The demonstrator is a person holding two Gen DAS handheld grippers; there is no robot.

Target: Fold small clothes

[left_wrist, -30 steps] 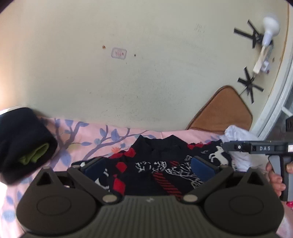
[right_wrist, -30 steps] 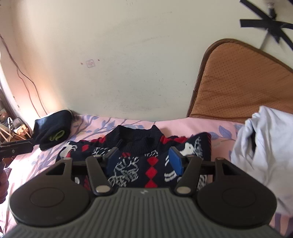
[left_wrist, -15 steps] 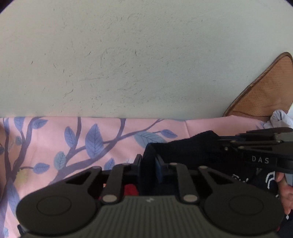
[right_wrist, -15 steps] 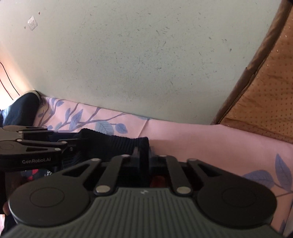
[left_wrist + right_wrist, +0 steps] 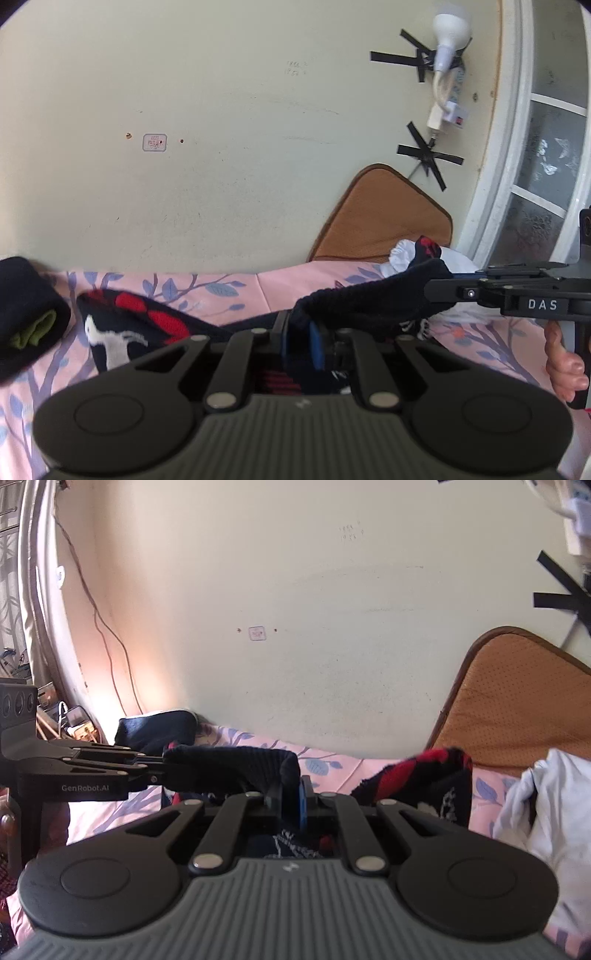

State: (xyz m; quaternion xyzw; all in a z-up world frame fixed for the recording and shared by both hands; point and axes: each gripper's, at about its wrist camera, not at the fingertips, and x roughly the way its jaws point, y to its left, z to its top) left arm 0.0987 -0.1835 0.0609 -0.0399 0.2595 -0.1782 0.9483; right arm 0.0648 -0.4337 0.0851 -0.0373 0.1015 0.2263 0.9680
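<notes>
A small dark navy sweater [image 5: 369, 301] with red diamonds and white figures hangs between my two grippers above the pink leaf-print bedsheet [image 5: 240, 286]. My left gripper [image 5: 301, 341] is shut on its ribbed neck edge. My right gripper [image 5: 291, 805] is shut on the same neck edge [image 5: 236, 764] further along. A red and navy sleeve [image 5: 428, 771] sticks up to the right in the right wrist view. The other sleeve [image 5: 136, 325] lies to the left on the sheet. The sweater's body hangs hidden below the grippers.
A folded dark garment with a green lining [image 5: 26, 317] lies at the left by the wall. A white garment [image 5: 543, 812] is heaped at the right. A brown cushion [image 5: 380, 218] leans on the cream wall. A window frame [image 5: 495, 177] stands at the far right.
Both grippers went forward to the sweater's neck, shut on it, then pulled back and up. The sweater now hangs lifted between them instead of lying flat.
</notes>
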